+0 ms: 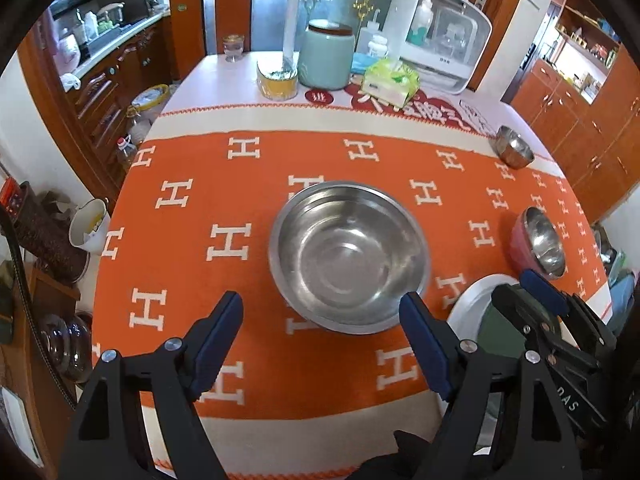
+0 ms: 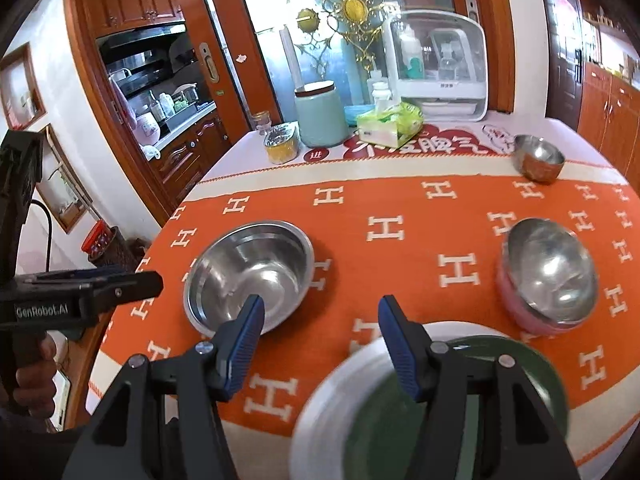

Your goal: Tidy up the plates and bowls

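Observation:
A large steel bowl (image 1: pixel 348 256) (image 2: pixel 250 272) stands on the orange tablecloth (image 1: pixel 192 264). My left gripper (image 1: pixel 322 300) hovers over its near rim, jaws open wide with nothing gripped; the right wrist view shows it at the left (image 2: pixel 120 284), held by a hand (image 2: pixel 32 380). My right gripper (image 2: pixel 320 306) is open above the cloth, between the steel bowl and a white plate (image 2: pixel 332 396) that carries a green plate (image 2: pixel 464 392). A pink bowl with a steel inside (image 2: pixel 548 276) (image 1: pixel 538 240) sits to the right. At the far right is a small steel bowl (image 2: pixel 538 158) (image 1: pixel 514 148).
At the table's far end stand a teal jar (image 1: pixel 326 56), a yellow container (image 1: pixel 278 80), a green tissue pack (image 1: pixel 390 80), a small glass jar (image 1: pixel 234 46) and a white countertop appliance (image 1: pixel 440 36). Wooden cabinets (image 1: pixel 576 120) flank the table.

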The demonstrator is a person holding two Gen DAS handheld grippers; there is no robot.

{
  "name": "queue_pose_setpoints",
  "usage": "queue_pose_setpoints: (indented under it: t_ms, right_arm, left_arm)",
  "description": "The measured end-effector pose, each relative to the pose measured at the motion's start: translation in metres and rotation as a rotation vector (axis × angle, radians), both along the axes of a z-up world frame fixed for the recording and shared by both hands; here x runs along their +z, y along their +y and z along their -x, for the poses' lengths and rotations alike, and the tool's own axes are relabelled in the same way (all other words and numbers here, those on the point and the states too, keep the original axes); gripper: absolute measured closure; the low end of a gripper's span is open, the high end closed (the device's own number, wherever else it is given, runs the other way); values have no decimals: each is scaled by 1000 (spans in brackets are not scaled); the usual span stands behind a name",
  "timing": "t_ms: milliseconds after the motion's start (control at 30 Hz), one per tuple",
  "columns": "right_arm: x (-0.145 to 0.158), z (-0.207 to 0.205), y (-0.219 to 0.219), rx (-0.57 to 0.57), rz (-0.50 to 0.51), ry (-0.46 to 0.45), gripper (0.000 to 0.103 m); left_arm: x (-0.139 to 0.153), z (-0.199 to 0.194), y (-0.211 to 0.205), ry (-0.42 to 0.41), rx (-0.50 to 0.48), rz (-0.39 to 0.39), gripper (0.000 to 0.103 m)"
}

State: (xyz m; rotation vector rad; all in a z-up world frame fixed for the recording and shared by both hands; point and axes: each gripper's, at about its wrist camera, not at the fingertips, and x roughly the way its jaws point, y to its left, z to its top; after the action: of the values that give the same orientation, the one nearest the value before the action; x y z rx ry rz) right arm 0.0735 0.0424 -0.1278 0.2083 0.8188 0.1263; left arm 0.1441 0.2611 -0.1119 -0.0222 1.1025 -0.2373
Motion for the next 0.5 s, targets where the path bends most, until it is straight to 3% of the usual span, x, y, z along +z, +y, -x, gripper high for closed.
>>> queue_pose_setpoints:
  t_ms: [200, 500]
  right_arm:
    - [-20, -23, 17, -11, -28, 59, 43]
    - [-47, -45, 29, -6, -28, 183, 44]
  left_arm:
    - [-23, -25, 17, 65, -28, 10, 24]
    - [-68, -57, 26, 225, -40, 122, 24]
